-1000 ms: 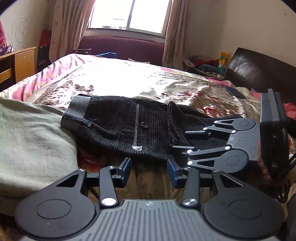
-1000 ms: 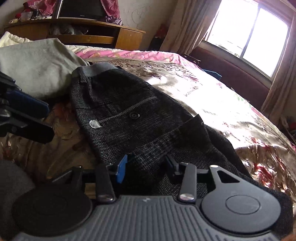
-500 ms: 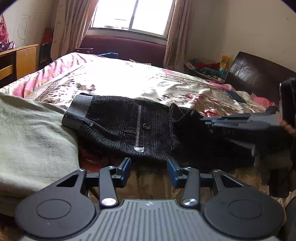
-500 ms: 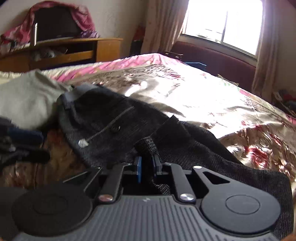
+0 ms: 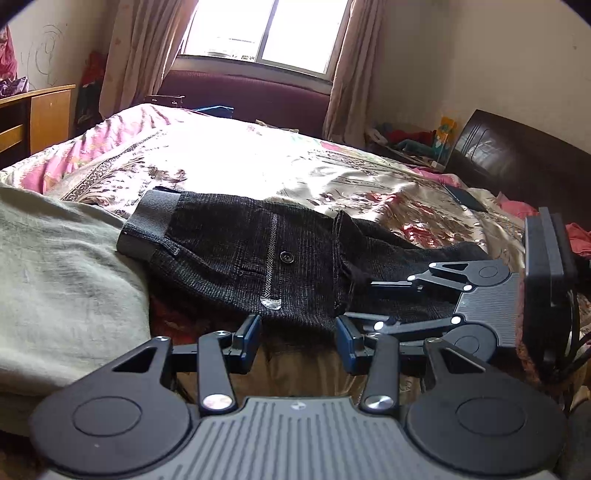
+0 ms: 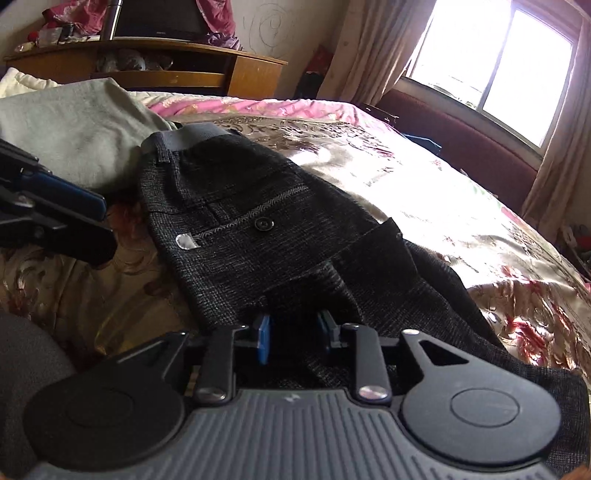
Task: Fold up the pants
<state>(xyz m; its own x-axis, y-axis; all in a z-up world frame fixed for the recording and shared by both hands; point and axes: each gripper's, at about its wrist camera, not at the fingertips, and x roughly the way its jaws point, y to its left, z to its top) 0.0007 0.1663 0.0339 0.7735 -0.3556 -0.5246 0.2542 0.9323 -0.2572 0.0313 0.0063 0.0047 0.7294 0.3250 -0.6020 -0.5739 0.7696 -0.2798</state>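
The dark grey pants (image 5: 251,251) lie flat on the bed, waistband to the left, a button pocket facing up, the legs folded over to the right. In the right wrist view the pants (image 6: 266,229) fill the middle. My left gripper (image 5: 297,341) is open and empty, just short of the pants' near edge. My right gripper (image 6: 293,332) is open, its fingers resting over the leg fabric; it also shows in the left wrist view (image 5: 369,299), at the right.
A floral satin bedspread (image 5: 258,162) covers the bed. A pale green blanket (image 5: 55,277) lies heaped left of the pants. A wooden desk (image 6: 166,66) stands behind it, a window with curtains (image 5: 266,33) at the back and a dark headboard (image 5: 517,155) on the right.
My right gripper closed on the leg fabric and lifted it half a second ago; now it is open again and low on the pants. My left gripper has barely moved.
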